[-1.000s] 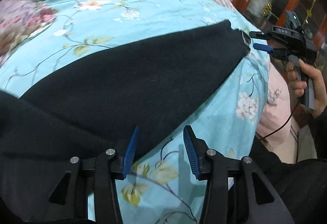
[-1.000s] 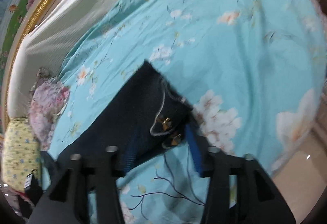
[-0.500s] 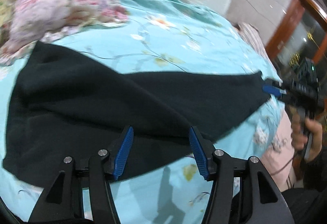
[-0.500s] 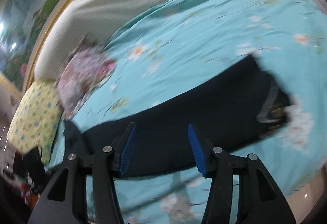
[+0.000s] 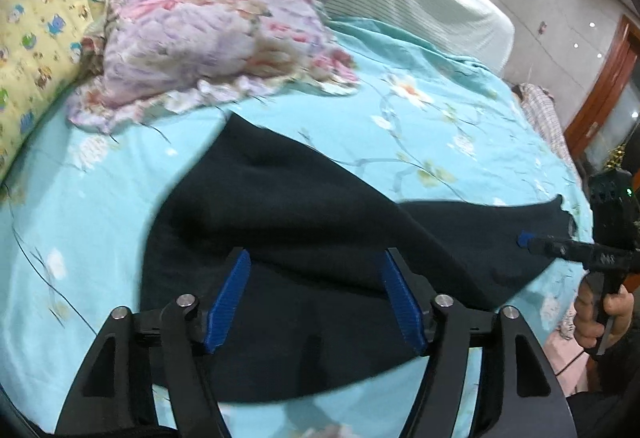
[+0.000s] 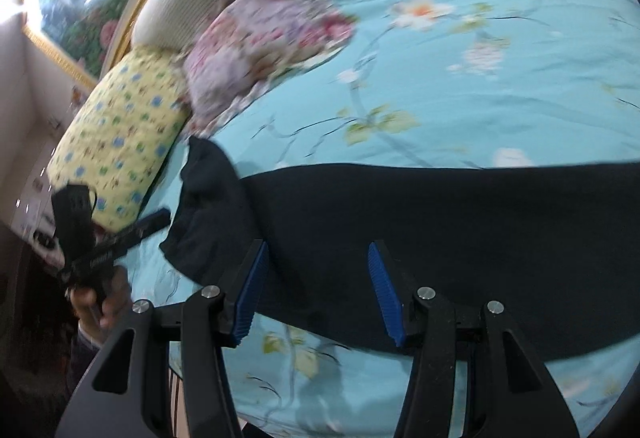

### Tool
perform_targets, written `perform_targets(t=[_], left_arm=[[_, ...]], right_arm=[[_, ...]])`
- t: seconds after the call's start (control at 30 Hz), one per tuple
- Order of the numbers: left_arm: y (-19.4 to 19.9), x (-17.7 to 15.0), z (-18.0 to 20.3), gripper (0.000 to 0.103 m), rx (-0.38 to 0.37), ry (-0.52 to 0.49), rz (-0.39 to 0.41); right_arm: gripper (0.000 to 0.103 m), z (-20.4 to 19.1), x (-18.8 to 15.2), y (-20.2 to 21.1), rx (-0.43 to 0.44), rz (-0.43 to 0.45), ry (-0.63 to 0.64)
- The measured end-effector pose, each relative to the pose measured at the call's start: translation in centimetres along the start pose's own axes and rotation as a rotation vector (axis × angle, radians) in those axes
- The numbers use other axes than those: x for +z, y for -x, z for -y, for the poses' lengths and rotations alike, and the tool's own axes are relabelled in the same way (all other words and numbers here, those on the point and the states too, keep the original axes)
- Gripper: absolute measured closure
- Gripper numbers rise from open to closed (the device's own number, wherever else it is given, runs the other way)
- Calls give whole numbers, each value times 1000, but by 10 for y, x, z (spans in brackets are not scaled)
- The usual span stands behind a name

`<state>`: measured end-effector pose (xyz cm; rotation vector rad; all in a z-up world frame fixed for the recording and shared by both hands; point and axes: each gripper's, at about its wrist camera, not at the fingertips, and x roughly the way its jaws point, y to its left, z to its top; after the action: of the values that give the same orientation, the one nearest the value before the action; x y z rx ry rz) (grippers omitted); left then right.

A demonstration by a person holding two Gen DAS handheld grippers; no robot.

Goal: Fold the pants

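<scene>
We are holding both grippers, left gripper (image 5: 314,298) (jaws just opening wider) and right gripper (image 6: 316,292), spread and empty above the dark pants (image 5: 304,222) lying on the floral bedsheet (image 5: 420,118).

Light: dim indoor light; glare seen upper left in right wrist view.
Blur: floral pillow (image 6: 264,38) smeared by motion.
Edges: fisheye-bent, dark corners.

Dark pants (image 5: 304,222) spread across the floral bed (image 5: 420,118).
The left hand-held gripper (image 5: 316,298), jaws just opening and empty, hovers over them; the right hand-held gripper (image 5: 532,244) is at their far end.
</scene>
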<state>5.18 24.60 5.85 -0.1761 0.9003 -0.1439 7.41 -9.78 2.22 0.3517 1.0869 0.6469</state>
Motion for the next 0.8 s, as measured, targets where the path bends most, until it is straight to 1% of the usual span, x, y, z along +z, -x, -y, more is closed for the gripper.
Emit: perform_targets(t=[0.1, 0.13, 0.23, 0.3, 0.4, 0.5, 0.6, 0.73, 0.8], left_arm=[[-5, 21, -24, 32, -5, 2, -16], [-8, 27, -29, 29, -14, 3, -21], [-22, 50, -53, 27, -67, 9, -56], [-35, 62, -68, 26, -117, 15, -98], [-58, 76, -84, 26, -171, 20, -158], [-79, 85, -92, 26, -246, 24, -212], [-94, 93, -94, 26, -330, 16, -241], [-107, 97, -94, 26, -396, 19, -265], [-110, 95, -92, 32, -407, 15, -268]], right_arm=[[50, -13, 4, -18, 31, -40, 32], [50, -17, 7, -26, 46, -59, 41], [49, -26, 13, -43, 58, -110, 71], [49, -28, 15, -52, 67, -135, 83], [49, -33, 21, -65, 70, -171, 100], [49, -37, 26, -76, 76, -196, 115], [49, -40, 30, -86, 78, -216, 125], [49, -44, 34, -101, 91, -251, 139], [49, -47, 34, -108, 97, -271, 149]])
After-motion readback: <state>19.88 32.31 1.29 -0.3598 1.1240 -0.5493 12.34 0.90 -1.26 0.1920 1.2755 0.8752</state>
